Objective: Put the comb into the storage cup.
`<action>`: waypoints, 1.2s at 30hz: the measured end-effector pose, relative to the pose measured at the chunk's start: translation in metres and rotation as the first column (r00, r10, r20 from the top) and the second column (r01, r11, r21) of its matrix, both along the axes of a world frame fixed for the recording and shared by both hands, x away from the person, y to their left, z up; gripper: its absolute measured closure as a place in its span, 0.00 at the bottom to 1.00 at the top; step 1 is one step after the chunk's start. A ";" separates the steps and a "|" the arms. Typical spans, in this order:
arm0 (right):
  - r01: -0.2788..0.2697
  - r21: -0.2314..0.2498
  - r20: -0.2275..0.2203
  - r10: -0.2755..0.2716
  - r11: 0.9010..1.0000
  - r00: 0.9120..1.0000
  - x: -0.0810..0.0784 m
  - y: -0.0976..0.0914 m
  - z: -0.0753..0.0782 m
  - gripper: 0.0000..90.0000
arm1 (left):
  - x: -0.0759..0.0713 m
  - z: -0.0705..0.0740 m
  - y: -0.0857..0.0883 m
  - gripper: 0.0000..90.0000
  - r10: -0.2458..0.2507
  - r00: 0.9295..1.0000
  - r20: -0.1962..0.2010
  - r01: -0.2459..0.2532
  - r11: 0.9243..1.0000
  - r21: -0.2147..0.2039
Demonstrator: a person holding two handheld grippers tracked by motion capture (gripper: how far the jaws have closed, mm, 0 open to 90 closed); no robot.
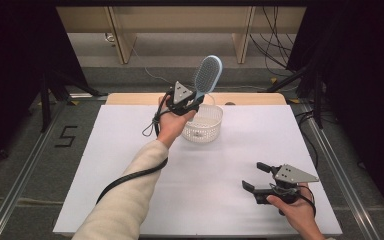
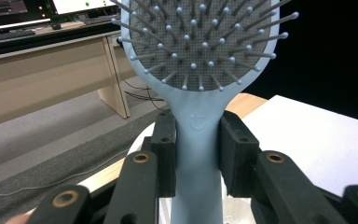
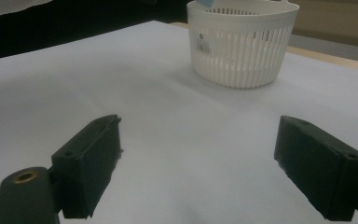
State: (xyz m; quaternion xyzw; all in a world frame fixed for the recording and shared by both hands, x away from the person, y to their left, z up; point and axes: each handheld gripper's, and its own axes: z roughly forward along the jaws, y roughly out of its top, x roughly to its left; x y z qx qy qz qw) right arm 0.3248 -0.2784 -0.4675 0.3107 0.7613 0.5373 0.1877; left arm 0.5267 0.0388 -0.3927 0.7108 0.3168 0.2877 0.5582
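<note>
While the left gripper (image 1: 189,102) holds the blue hairbrush (image 1: 207,75) clamped by its handle, head up, over the white basket (image 1: 203,123), the pickup looks done. Lowering and releasing it into the basket seems left. Farther right, the right gripper (image 1: 256,176) rests near the surface (image 1: 130,165), jaws wide apart, empty.

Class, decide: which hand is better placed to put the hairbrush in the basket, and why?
Left. The left gripper clamps the hairbrush handle right above the basket; the right gripper sits open, far off.
</note>
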 end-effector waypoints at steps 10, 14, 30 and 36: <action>-0.001 0.003 0.000 0.001 1.000 1.000 0.000 0.000 0.000 0.17 | 0.002 -0.003 -0.001 0.77 -0.006 1.000 -0.001 0.006 1.000 0.006; -0.001 0.002 0.000 0.001 1.000 1.000 0.000 0.000 0.000 0.17 | 0.003 -0.005 -0.002 0.77 -0.012 1.000 -0.004 0.012 1.000 0.006; -0.003 0.001 0.005 0.003 1.000 1.000 0.000 0.000 0.000 0.17 | 0.006 -0.011 0.001 0.77 -0.002 1.000 -0.004 0.002 1.000 0.019; -0.004 -0.001 0.003 0.004 1.000 1.000 0.000 0.000 0.000 0.17 | 0.006 -0.012 0.000 0.77 -0.005 1.000 -0.001 0.005 1.000 0.017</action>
